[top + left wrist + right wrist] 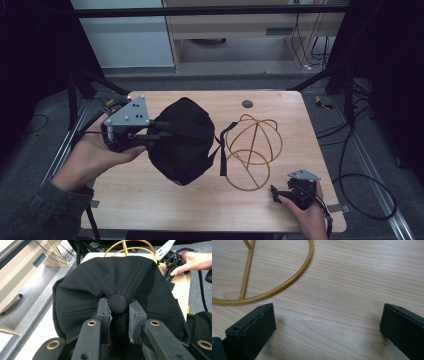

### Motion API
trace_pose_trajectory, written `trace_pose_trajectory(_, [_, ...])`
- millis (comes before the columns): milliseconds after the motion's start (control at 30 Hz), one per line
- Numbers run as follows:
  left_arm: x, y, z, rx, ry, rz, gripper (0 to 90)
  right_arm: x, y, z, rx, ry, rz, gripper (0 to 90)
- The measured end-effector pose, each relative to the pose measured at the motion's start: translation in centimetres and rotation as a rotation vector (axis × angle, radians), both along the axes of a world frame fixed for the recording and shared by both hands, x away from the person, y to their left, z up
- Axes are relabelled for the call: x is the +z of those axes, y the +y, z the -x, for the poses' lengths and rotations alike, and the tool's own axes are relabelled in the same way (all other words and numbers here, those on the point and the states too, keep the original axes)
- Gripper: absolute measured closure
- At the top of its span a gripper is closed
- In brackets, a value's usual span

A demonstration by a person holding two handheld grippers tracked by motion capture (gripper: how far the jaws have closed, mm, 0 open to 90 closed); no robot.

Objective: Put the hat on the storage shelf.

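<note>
My left gripper (159, 129) has the black cap (182, 140) pinched at the crown — in the left gripper view the pads (103, 312) sit either side of the cap's top button (118, 304), closed in on a fold of fabric w/ the button between them. From the high view the cap hangs off the jaws over the left-centre of the wooden table (150, 205), crown end toward the gripper on the left, opening and strap (223, 145) toward the right, so its long axis runs roughly left-right across the table, tilted down a bit at the near end. Whether its low edge touches the tabletop I can't tell. No brand, label or writing readable on the cap in any view; the seams are plain stitching. Just right of the cap stands the yellow wire frame (252, 152), a cage of hoops on a ring base, the strap lying against its left side. My right gripper (280, 192) rests at the table's near right corner, close to the frame's base but apart from it. The right gripper view gives me what the high view can't: the jaws stand wide apart w/ nothing but bare wood between them, and the frame's base ring (287, 282) curves past ahead-left. The left gripper view also catches the right hand (192, 261) beyond the cap.
</note>
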State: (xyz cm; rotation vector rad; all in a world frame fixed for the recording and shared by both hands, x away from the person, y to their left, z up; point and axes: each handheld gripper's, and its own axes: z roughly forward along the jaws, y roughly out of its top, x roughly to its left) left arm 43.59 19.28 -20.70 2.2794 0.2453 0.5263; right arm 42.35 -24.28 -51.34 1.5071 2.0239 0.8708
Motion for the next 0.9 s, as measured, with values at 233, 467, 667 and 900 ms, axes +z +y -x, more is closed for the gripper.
trace_pose_trajectory(233, [0.5, -1.1, 0.0, -0.026, 0.011, 0.037, 74.6, 0.0, 0.0, 0.0, 0.0, 0.0, 0.0, 0.4])
trace_pose_trajectory(467, [1.5, -2.8, -0.1, -0.035, -0.003, 0.015, 74.6, 0.0, 0.0, 0.0, 0.0, 0.0, 0.0, 0.4])
trace_pose_trajectory(667, [2.3, -4.3, -0.8, -0.044, -0.011, -0.002, 74.6, 0.0, 0.0, 0.0, 0.0, 0.001, 0.001, 0.4])
trace_pose_trajectory(900, [3.0, -5.9, -1.3, -0.057, -0.002, 0.007, 74.6, 0.0, 0.0, 0.0, 0.001, -0.001, 0.005, 0.4])
